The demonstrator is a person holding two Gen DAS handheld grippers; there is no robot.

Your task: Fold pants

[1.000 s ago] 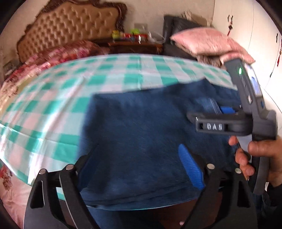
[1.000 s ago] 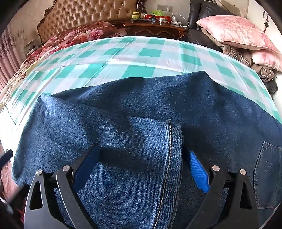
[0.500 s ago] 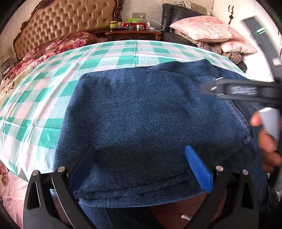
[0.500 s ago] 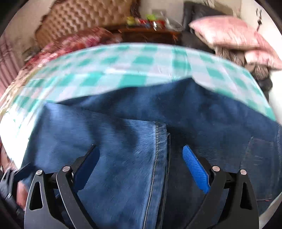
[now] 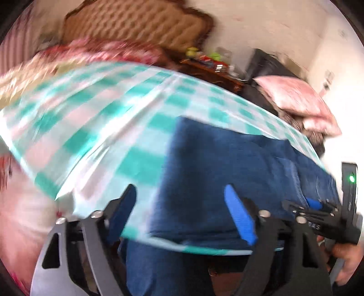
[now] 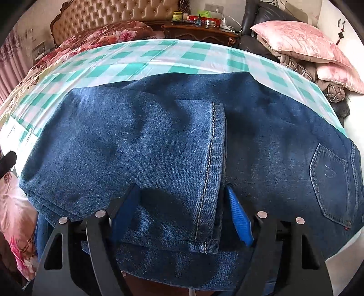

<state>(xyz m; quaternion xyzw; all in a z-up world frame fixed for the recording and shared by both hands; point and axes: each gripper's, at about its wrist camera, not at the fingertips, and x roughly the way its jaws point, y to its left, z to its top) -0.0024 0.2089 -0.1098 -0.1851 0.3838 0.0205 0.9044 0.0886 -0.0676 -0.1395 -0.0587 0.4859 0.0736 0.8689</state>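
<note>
2 grippers show here, and both have their blue fingers spread wide with nothing pinched between them.

From the right wrist view, the jeans [image 6: 173, 145] fill the middle of the frame. They lie flat on a table with a green and white checked cloth [image 6: 145, 59]. One leg is folded over onto the rest, and its hem [image 6: 211, 173] runs down the middle of the frame with pale stitching. A back pocket [image 6: 329, 177] shows at the right side. The right gripper [image 6: 182, 218] sits at the bottom middle, low over the near edge of the jeans. Its right finger [image 6: 238, 220] is just beside the hem. Its left finger [image 6: 125, 209] is over the folded leg.

The left wrist view is blurry. The left gripper [image 5: 182, 216] is at the bottom middle, by the near edge of the table. Its left finger [image 5: 120, 214] is over the checked cloth [image 5: 91, 127]. Its right finger [image 5: 238, 218] is over the jeans [image 5: 227, 164], which lie in the right half of the frame. The right gripper's body [image 5: 327, 218] shows at the lower right, with a small green light [image 5: 352, 178] on it. A hand [image 5: 345, 259] holds it from below.

Behind the table are a bed with a tan headboard [image 6: 113, 16], a dark wood nightstand [image 6: 198, 31] and pink pillows [image 6: 300, 41] at the upper right.
</note>
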